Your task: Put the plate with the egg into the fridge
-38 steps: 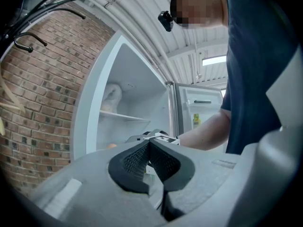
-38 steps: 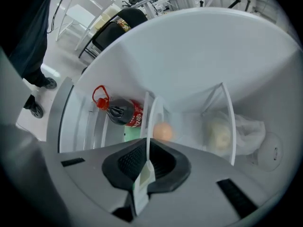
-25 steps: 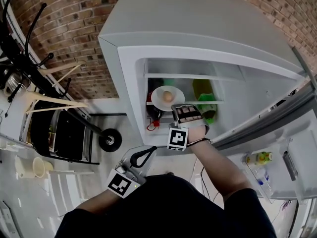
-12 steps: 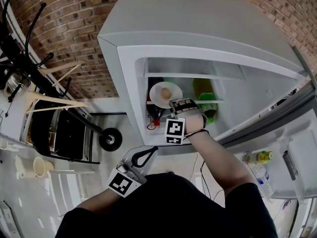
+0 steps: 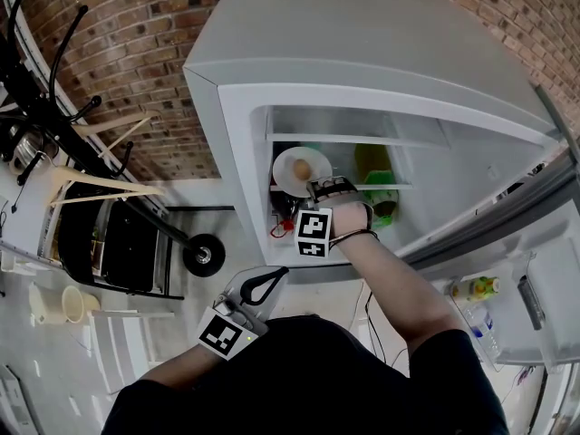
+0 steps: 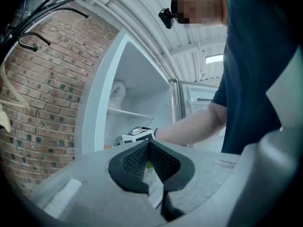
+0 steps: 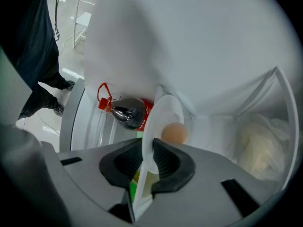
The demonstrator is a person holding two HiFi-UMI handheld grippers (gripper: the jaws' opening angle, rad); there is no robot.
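Brick wall [image 5: 118, 53] behind, and the big white fridge [image 5: 362, 53] stands with its door [image 5: 507, 270] swung wide to the right, which is why the person can reach straight into the upper compartment.

Plate [image 5: 292, 175] with the egg [image 5: 306, 166] is inside the fridge, at the left end of the glass shelf [image 5: 385, 186], and it looks to be resting there. A green packet [image 5: 373, 166] takes up the right end, so the left is the free spot. A dark bottle with a red cap [image 7: 128, 113] lies on the level below.

Right gripper [image 7: 147, 160] is at the near edge of the plate. Its jaws are opening, with the thin rim between the pads, and the hold looks slack rather than pinched. My guess is that this is the let-go, since the shelf is carrying the weight.

Left gripper [image 6: 149, 155] hangs low by the person's body, jaws closed together with nothing in them. It's just parked out of the way, as this job needs one hand.

Only backing out and shutting the door look left.
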